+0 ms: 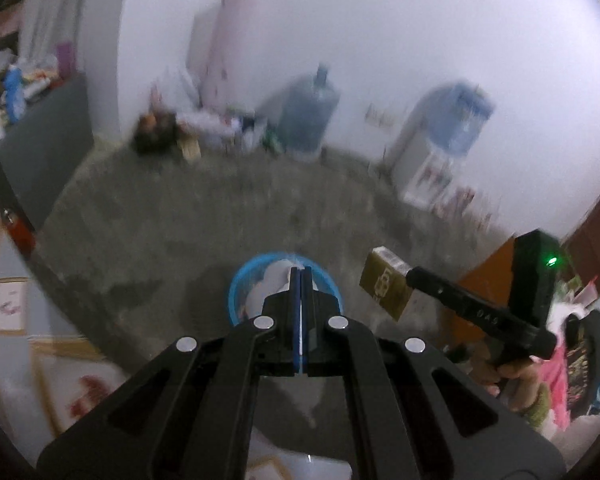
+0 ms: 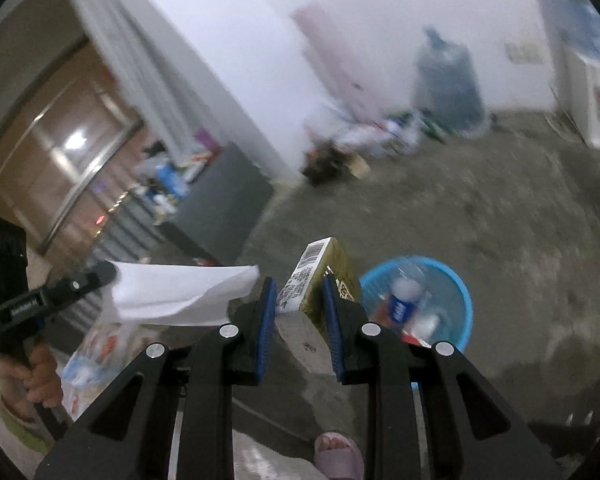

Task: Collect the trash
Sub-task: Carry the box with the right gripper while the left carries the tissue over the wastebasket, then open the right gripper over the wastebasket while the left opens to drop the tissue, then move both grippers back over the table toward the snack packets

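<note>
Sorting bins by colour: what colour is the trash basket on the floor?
Light blue basket, clearest in the right wrist view.

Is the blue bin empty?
No. The right wrist view shows a bottle and other litter inside the blue bin.

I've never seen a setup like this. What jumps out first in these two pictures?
Probably the right gripper, its blue pads clamped on an olive-gold carton with a barcode, low in the middle of the right wrist view. Beside it, at left, the left gripper pinches a white tissue. Just ahead on the grey floor stands a bright blue basket, already holding a bottle and other scraps.
</note>
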